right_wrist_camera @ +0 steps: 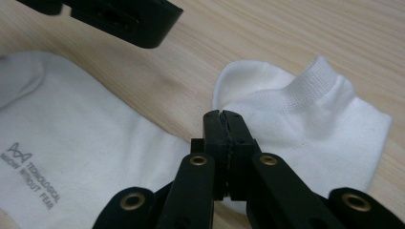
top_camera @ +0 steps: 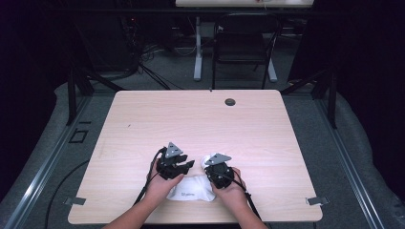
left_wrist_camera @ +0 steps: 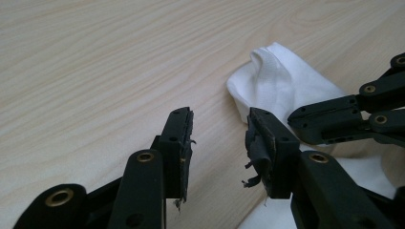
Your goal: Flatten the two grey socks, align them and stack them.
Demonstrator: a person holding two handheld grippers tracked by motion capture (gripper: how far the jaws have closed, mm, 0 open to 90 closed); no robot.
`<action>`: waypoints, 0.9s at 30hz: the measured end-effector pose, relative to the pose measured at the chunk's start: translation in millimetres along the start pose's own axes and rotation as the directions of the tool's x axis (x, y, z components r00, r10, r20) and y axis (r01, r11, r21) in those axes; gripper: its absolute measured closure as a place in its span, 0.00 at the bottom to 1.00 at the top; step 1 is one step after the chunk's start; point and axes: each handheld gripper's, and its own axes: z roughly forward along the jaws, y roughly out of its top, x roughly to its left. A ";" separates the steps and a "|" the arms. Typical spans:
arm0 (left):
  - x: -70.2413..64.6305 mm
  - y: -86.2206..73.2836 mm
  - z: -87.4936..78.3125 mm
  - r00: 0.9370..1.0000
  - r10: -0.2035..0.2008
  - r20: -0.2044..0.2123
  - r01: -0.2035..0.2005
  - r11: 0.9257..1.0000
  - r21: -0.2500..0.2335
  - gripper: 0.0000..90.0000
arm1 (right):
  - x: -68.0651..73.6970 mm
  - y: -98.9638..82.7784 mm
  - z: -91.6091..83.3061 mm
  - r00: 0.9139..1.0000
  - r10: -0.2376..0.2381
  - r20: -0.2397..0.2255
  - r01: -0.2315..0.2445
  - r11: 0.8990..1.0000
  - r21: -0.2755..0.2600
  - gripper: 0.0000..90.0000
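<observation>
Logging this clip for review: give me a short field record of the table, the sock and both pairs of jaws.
surface: pale wood table
item: white sock, lying flat near the table's front edge, grey print on one part
left gripper: jaws apart, nothing between them, beside the sock's cuff end
right gripper: jaws shut, over the sock; pinch on fabric cannot be told
hands: both at the front edge, one on each gripper

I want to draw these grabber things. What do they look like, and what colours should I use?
Use black. Each one, the left gripper and the right gripper, is a chunky black body with two black jaws joined by brass-coloured rivets. The pads are black and frayed at the edges. A grey three-cornered plate sits on top, and a black cable trails back. The forearms are bare, no sleeves.
</observation>
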 end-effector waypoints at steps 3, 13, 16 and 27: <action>-2.2 2.8 5.4 1.000 -0.005 0.011 0.005 1.000 -0.004 0.67 | -2.7 0.5 -3.7 0.999 0.033 -0.027 -0.034 0.999 -0.034 1.00; -7.7 3.9 24.6 0.999 -0.018 0.031 0.018 1.000 0.004 0.90 | -1.1 0.0 -3.3 0.998 0.049 -0.047 -0.051 0.998 -0.044 1.00; -9.2 4.8 25.4 1.000 -0.007 0.030 0.007 1.000 0.000 0.99 | -0.3 0.5 -3.5 0.998 0.048 -0.049 -0.051 0.998 -0.047 1.00; -16.7 5.6 32.3 0.999 0.036 0.041 -0.038 0.998 0.058 1.00 | -3.3 2.8 -12.6 0.997 0.065 -0.052 -0.069 0.994 -0.086 1.00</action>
